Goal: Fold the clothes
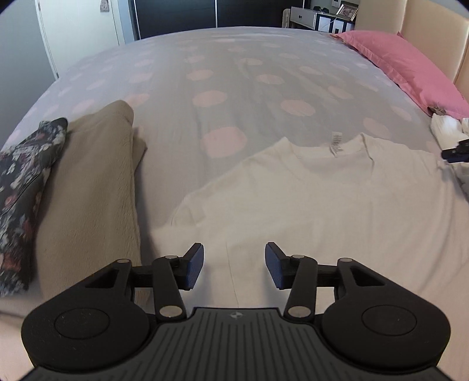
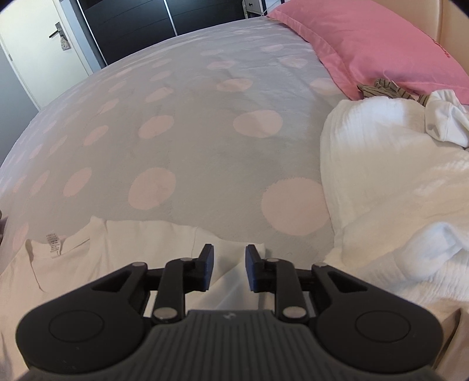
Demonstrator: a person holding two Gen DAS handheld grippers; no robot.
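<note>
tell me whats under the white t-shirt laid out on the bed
The white t-shirt lies flat on the polka-dot bedspread, which shows around its collar and sleeves. Whatever sits directly beneath the shirt's body is covered, so I cannot tell if anything else is there.

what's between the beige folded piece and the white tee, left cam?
Only bare dotted bedspread lies between the beige folded piece and white tee, seen in the left wrist view.

A home bedroom: a wide bed under a grey quilt with pink dots (image 1: pixel 234 88), a pink pillow (image 2: pixel 381 44) far right, dark wardrobe doors (image 2: pixel 132 26) beyond.
</note>
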